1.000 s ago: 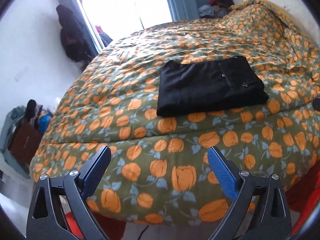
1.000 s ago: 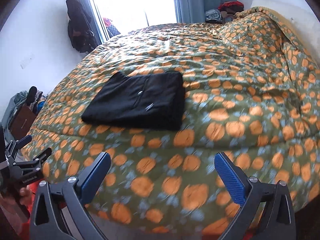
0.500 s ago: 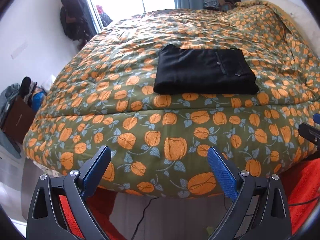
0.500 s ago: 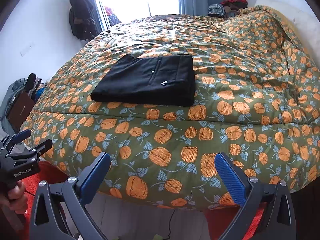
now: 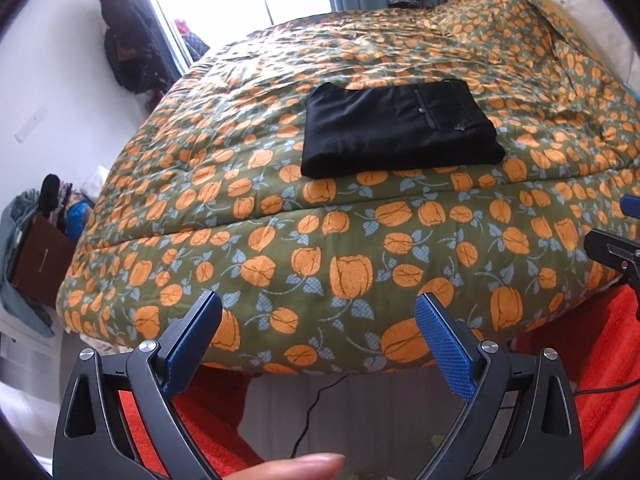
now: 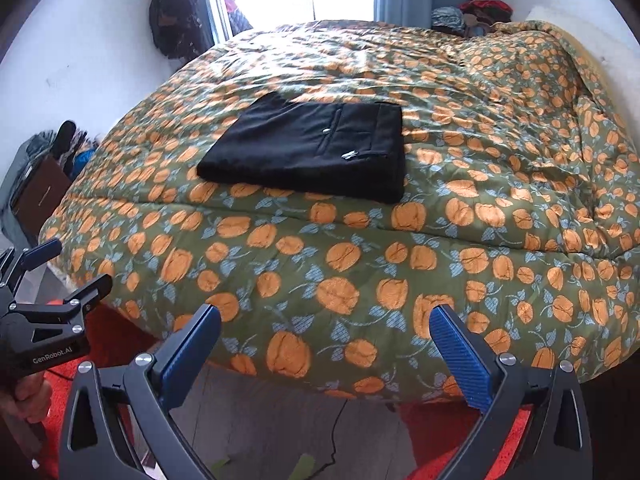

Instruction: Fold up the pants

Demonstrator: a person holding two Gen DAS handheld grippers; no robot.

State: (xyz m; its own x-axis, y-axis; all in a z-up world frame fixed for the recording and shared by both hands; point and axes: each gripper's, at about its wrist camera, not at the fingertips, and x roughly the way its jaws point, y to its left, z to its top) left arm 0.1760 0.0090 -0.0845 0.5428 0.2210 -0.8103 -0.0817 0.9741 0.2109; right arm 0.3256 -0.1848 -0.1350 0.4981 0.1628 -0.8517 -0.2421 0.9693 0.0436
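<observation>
Black pants (image 5: 396, 130) lie folded into a flat rectangle on the pumpkin-print duvet (image 5: 352, 240), near the bed's front edge; they also show in the right wrist view (image 6: 316, 150). My left gripper (image 5: 318, 308) is open and empty, held off the bed in front of its edge. My right gripper (image 6: 326, 322) is open and empty, also in front of the bed. The left gripper shows at the left edge of the right wrist view (image 6: 60, 276). The right gripper's tip shows at the right edge of the left wrist view (image 5: 618, 236).
A red rug (image 5: 608, 360) and a cable (image 5: 308, 408) lie on the floor below the bed edge. Bags and a box (image 5: 36, 252) stand at the left wall. Clothes hang by the window (image 6: 176, 8). A pile of clothes (image 6: 472, 12) lies beyond the bed.
Both grippers have drawn back from the bed and dropped lower. The folded pants look farther away, and the floor and rug have come into view.
</observation>
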